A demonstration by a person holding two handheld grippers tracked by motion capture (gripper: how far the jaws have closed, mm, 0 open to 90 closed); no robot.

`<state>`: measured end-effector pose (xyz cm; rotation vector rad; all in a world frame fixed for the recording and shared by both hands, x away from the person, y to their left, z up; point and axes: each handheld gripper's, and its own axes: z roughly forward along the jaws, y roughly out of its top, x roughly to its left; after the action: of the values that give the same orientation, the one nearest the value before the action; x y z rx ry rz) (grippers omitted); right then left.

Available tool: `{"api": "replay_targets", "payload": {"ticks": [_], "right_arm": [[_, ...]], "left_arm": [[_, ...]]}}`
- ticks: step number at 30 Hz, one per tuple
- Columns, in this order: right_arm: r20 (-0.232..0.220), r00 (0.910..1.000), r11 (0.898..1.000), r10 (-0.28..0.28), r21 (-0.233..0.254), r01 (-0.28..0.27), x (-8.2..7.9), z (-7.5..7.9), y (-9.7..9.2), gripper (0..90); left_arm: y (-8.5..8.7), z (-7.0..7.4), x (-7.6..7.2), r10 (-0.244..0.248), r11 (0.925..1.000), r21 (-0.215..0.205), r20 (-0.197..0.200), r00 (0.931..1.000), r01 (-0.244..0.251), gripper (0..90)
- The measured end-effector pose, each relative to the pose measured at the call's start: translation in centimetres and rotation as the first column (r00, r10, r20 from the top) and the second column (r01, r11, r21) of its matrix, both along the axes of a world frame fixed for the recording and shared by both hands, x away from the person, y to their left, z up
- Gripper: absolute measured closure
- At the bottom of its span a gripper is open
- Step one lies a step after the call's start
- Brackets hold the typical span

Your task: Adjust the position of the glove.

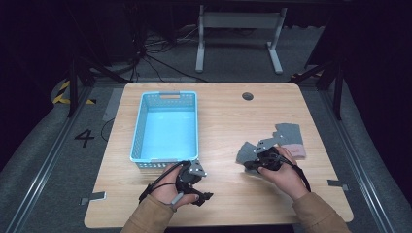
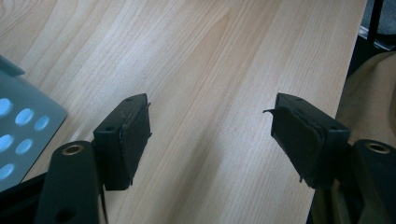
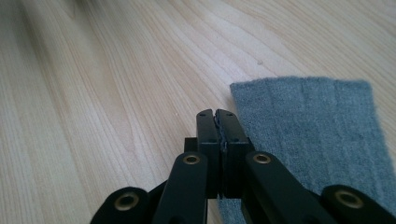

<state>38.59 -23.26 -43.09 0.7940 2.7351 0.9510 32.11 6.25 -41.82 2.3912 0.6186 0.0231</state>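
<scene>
**Grey cloth clamped at its edge by the right gripper; left gripper idle by the basket**

A light wooden table (image 1: 218, 116) is seen from above. A blue perforated basket (image 1: 166, 127) stands on its left half, nothing visible inside it. A dark round grommet hole (image 1: 248, 96) sits near the far edge.

Left gripper (image 1: 206, 196): held in the left hand (image 1: 167, 191) near the table's front edge, just in front of the basket's near wall. In the left gripper view the jaws are spread wide apart, with bare wood between them; one pad (image 2: 135, 135) is seen at left, and a corner of the basket (image 2: 23, 135) at the far left of that view.

Right gripper (image 1: 248, 165): held in the right hand (image 1: 282, 174) on the table's right half. In the right gripper view the jaws are pressed together, and the near corner of a grey cloth (image 3: 313, 130) is pinched between them. The cloth lies flat on the wood, extending to the right of the jaws in that view.

From above, a grey cloth piece (image 1: 245, 153) is seen at the gripper tip. More grey fabric (image 1: 287, 132) lies just behind the hand, with a pinkish piece (image 1: 295, 150) beside it. Whether these are one item cannot be told.
</scene>
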Motion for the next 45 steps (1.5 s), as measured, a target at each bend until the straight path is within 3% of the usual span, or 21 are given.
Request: {"api": "replay_targets", "payload": {"ticks": [24,34,45], "right_arm": [[-0.031,0.9995,0.999,0.008,-0.04,-0.009,0.1,-1.1,0.3,90.0],[-0.068,0.9967,0.997,0.044,-0.061,-0.048,-1.5,-0.9,0.1,90.0],[-0.096,0.9942,0.996,0.049,-0.069,-0.056,-2.8,-0.8,-0.7,90.0]], "left_arm": [[-0.1,-0.1,0.1,-0.005,1.0,0.0,-0.003,1.0,0.005,28.9],[-1.2,0.1,0.7,-0.046,0.999,0.001,-0.001,0.999,0.046,28.9],[-2.3,0.3,1.3,-0.088,0.9961,0.005,0.002,0.9961,0.088,28.9]]}}
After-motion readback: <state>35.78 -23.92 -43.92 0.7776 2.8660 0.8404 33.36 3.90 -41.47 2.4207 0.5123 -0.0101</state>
